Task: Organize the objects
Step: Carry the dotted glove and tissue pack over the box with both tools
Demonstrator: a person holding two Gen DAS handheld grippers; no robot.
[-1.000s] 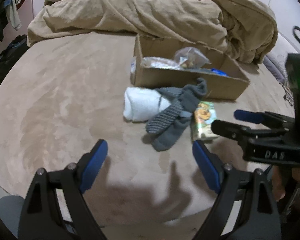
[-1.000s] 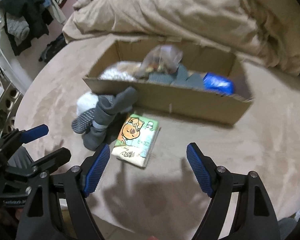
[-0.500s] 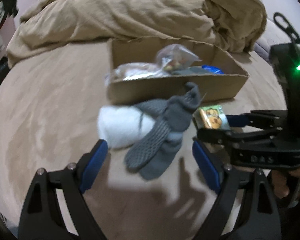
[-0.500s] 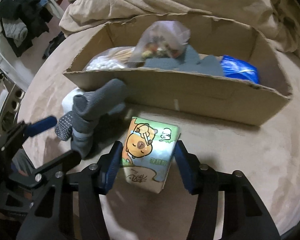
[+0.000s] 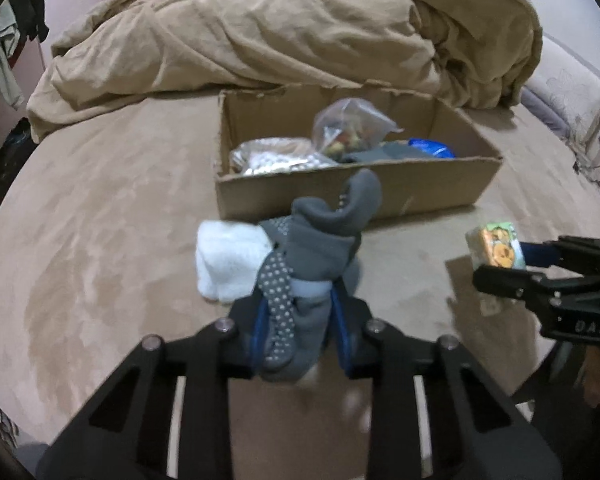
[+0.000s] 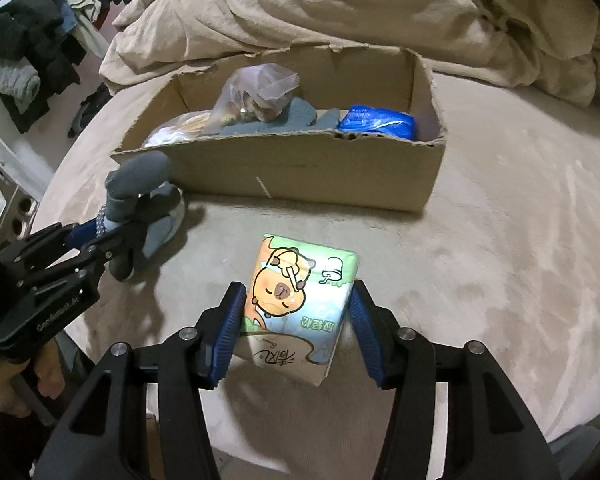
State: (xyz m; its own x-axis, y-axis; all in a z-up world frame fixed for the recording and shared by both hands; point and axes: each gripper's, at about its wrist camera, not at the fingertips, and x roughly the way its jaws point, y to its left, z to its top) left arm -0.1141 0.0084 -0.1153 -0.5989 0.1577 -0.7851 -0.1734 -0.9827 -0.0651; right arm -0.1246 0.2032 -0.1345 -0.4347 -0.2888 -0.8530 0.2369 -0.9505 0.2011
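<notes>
My left gripper (image 5: 298, 322) is shut on a pair of grey dotted socks (image 5: 312, 248) and holds them just above the bed, in front of a cardboard box (image 5: 420, 184). A white rolled sock (image 5: 228, 260) lies beside them. My right gripper (image 6: 296, 320) is shut on a tissue pack with a cartoon animal (image 6: 296, 292), lifted off the bed. The pack also shows in the left wrist view (image 5: 496, 245), and the socks in the right wrist view (image 6: 140, 200). The box (image 6: 300, 168) holds a clear snack bag (image 6: 256, 96), a blue packet (image 6: 380, 122) and grey cloth.
A crumpled tan blanket (image 5: 300, 32) lies behind the box. The bed surface (image 5: 100, 220) is beige. Dark clothes (image 6: 32, 52) hang at the left, beyond the bed's edge. A pillow (image 5: 564, 92) sits at the far right.
My left gripper moved forward and shut on the grey socks. My right gripper shut on the tissue pack and lifted it toward the box.
</notes>
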